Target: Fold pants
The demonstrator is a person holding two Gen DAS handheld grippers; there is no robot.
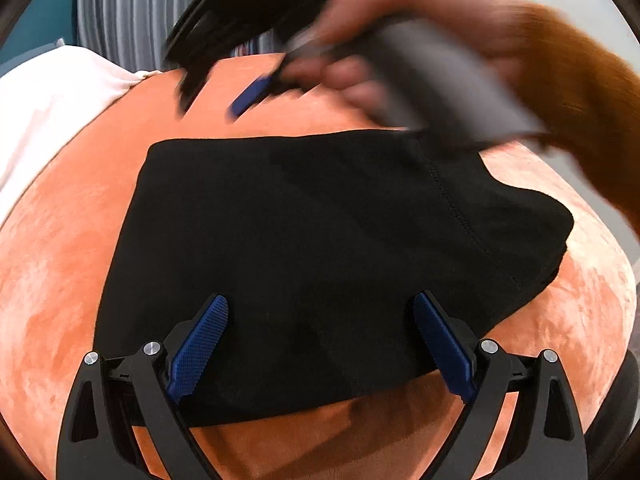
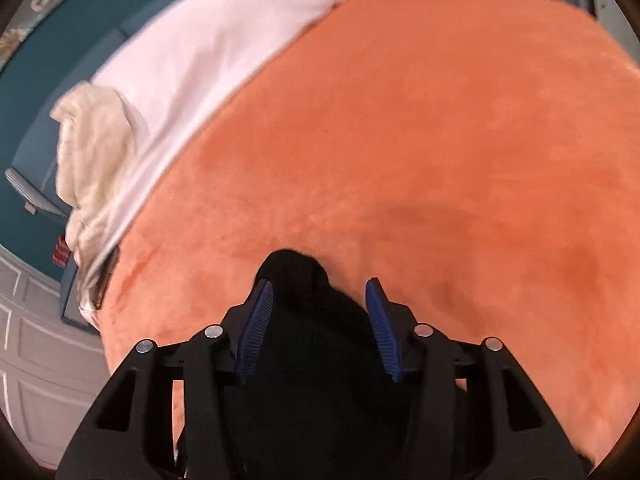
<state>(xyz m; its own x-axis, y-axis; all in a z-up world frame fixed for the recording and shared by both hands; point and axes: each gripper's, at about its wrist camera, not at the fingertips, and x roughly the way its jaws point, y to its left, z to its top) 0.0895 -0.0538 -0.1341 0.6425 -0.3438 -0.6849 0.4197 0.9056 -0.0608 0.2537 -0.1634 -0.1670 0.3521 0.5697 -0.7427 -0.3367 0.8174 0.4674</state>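
The black pants [image 1: 320,248] lie folded in a flat block on the orange blanket [image 1: 60,264]. My left gripper [image 1: 320,312] is open, its blue pads wide apart just above the near edge of the pants. My right gripper [image 2: 320,292] has its blue pads partly apart with a bunch of black cloth [image 2: 296,276] between them, above the orange blanket [image 2: 440,140]. In the left wrist view the right gripper [image 1: 248,96] is a blurred shape beyond the far edge of the pants, held by a hand [image 1: 360,76], with black cloth [image 1: 224,20] hanging from it.
A white sheet [image 2: 192,60] covers the bed's far left side, with a cream bundle [image 2: 92,148] on it. A teal wall [image 2: 24,120] and a white panelled door [image 2: 32,360] stand to the left. Striped curtains [image 1: 128,8] hang behind.
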